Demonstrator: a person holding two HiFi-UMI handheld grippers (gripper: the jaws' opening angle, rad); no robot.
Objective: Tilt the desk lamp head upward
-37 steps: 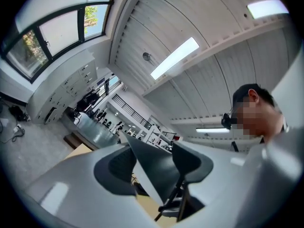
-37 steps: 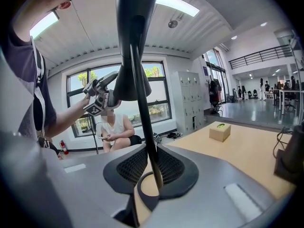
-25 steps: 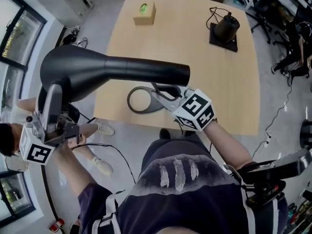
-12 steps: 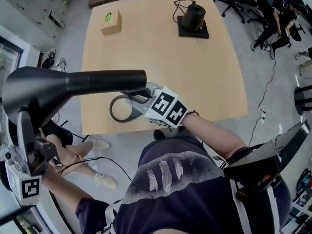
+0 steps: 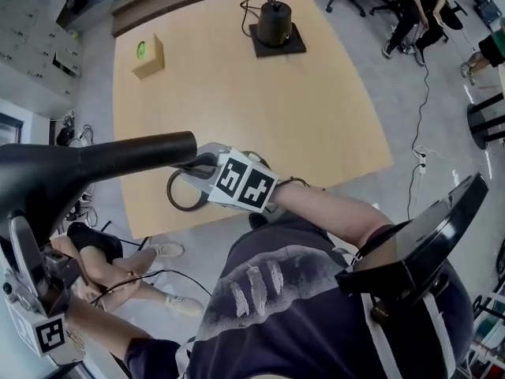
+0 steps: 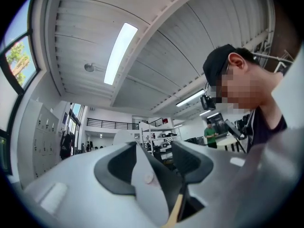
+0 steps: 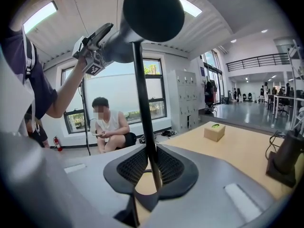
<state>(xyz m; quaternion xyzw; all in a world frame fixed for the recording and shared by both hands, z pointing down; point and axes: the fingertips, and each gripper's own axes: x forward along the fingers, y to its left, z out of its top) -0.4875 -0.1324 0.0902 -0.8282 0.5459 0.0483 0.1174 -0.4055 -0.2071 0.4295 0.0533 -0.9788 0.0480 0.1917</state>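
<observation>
- Head view: R gripper (image 5: pixel 199 163) sits near centre, over the near edge of the table (image 5: pixel 316 117), marker cube facing cam.
- L gripper (image 5: pixel 24 243) is far down at 8 o'clock, off the table and over the floor.
- Lamp head (image 5: pixel 79 168): big black cone from the 9 o'clock edge in toward centre. Narrow end meets the R gripper, wide end is by the L gripper.
- Lamp base (image 5: pixel 170 194): dark ring on the table's near edge, at 7 o'clock of the R gripper, partly under it.
- R gripper view: fingers pinched narrow on the thin black lamp stem (image 7: pixel 144 103), stem upright between the pads (image 7: pixel 130 167). Head view doesn't show the stem or this grip; lamp head + cube cover them.
- Same view shows the lamp head from below at 12 o'clock, w/ the L gripper on its far end at 10 o'clock.
- L gripper view aims up at the ceiling. Fingers are closed on the lamp head's thin rim: pale inner face vs one pad, dark outer face vs the other. Head view shows only the gripper against the shade, not the pinch.
- Cardboard box (image 5: pixel 147 54) w/ green mark at 11 o'clock on the table. Black device (image 5: pixel 274 24) on a dark mat w/ cable at 12 o'clock by the far edge. Both well apart from the lamp.
- Seated person (image 7: pixel 110 125) by the window is clear only in the R gripper view; head view gives just legs at 8 o'clock.
- Only the L gripper view shows the ceiling lights, shelving and a person in a green top (image 6: pixel 209 133) in the bkgd.
</observation>
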